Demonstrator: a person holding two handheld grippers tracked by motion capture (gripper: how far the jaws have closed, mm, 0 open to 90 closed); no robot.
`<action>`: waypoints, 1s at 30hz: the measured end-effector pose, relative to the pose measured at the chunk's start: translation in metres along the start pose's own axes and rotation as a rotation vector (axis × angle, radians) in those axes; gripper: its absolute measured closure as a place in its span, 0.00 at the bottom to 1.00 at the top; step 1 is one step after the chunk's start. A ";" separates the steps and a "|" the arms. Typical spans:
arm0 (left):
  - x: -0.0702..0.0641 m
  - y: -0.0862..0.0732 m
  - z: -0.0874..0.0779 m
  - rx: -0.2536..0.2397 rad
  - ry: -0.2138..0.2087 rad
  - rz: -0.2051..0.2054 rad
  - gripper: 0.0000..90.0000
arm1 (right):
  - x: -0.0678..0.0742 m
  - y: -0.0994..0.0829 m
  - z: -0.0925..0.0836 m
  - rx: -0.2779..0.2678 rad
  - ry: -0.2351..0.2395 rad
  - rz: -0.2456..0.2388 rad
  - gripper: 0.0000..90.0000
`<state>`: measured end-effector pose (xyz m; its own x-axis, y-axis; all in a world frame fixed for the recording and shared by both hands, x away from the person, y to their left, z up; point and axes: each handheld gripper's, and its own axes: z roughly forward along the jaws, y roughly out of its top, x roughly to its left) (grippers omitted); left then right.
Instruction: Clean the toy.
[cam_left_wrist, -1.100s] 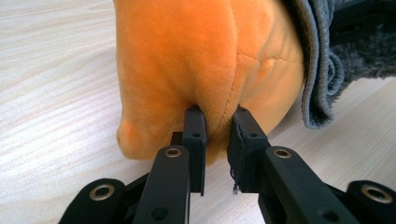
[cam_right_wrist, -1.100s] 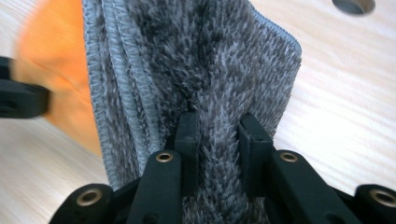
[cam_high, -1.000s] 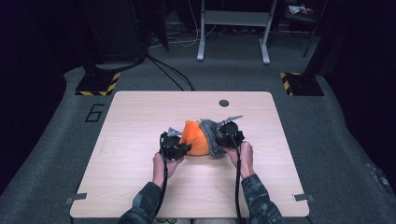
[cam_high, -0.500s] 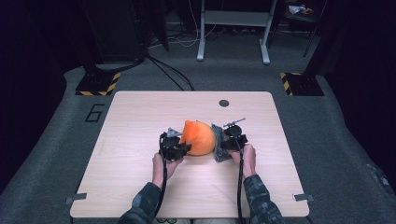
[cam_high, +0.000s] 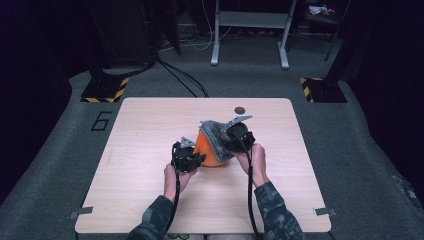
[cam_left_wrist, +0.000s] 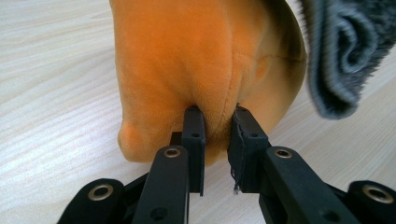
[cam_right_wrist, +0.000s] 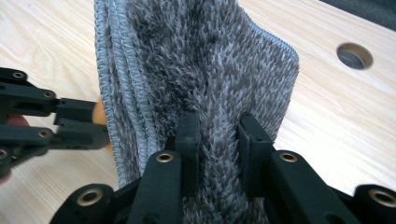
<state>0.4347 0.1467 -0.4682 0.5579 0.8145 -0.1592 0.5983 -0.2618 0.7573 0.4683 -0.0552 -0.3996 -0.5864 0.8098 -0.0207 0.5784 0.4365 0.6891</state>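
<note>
Orange plush (cam_left_wrist: 187, 60) is sitting pinched in the left hand-held gripper (cam_left_wrist: 215, 122), whose jaws are pressing a fold of the soft fabric between them nearest the camera; in the high view the left hand-held gripper (cam_high: 186, 156) is resting low at the plush's near-left side on the desk (cam_high: 150, 130). Compared with a second ago, the grey furry cloth (cam_high: 214, 131) is now standing higher and further back, lifted off the plush's right flank, while the left side is unchanged. Judgement: the cover is being peeled off the orange body, with the left side anchoring it. Right hand-held gripper (cam_right_wrist: 218, 128) is clamping tight on the shaggy grey pile, jaws nearly together. Further off, the cloth's stitched edge (cam_right_wrist: 105, 84) is hanging upright above the desk, and a round hole (cam_right_wrist: 354, 55) is showing beyond.
</note>
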 end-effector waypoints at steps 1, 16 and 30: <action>0.000 0.000 0.000 -0.004 0.001 0.001 0.86 | 0.003 0.002 0.002 0.003 0.002 -0.012 0.81; -0.001 0.001 0.001 -0.008 -0.002 0.010 0.86 | 0.010 0.004 0.018 0.041 -0.022 -0.060 0.81; 0.000 0.001 0.002 -0.007 -0.005 -0.004 0.86 | -0.021 -0.026 0.022 0.097 -0.039 0.040 0.81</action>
<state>0.4362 0.1456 -0.4691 0.5586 0.8129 -0.1649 0.5964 -0.2554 0.7610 0.4783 -0.0752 -0.4336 -0.5400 0.8413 -0.0241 0.6541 0.4375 0.6170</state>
